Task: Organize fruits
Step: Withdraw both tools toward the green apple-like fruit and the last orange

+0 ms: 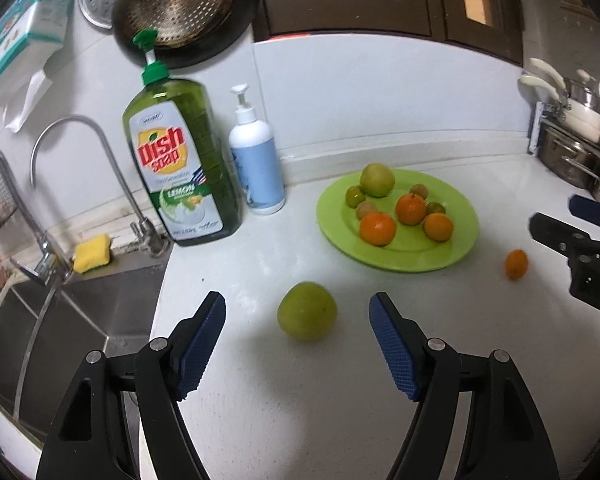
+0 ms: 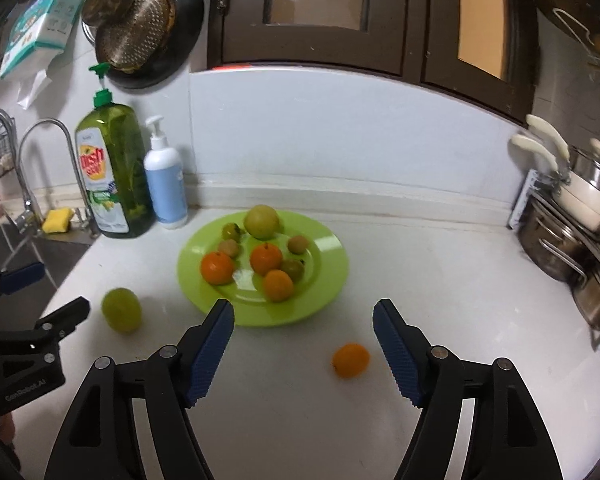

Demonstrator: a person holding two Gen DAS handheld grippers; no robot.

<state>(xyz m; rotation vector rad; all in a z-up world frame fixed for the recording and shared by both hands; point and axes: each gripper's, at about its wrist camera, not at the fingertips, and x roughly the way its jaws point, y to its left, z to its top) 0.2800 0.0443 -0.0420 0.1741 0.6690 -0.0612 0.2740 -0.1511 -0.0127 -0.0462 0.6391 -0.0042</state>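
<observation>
A green plate (image 1: 456,216) (image 2: 332,264) on the white counter holds several fruits: oranges, small greenish ones and a large green one (image 1: 377,180) (image 2: 262,221). A loose green fruit (image 1: 307,311) (image 2: 122,309) lies on the counter between the open fingers of my left gripper (image 1: 298,306), untouched. A small loose orange (image 2: 351,360) (image 1: 516,264) lies just ahead of my open right gripper (image 2: 303,312), nearer its right finger. Each gripper shows at the edge of the other view.
A dish soap bottle (image 1: 180,168) (image 2: 108,176) and a white pump bottle (image 1: 258,160) (image 2: 166,184) stand behind the plate at left. A sink (image 1: 80,320) with tap and yellow sponge (image 1: 92,258) lies left. Pots (image 2: 572,248) stand at right.
</observation>
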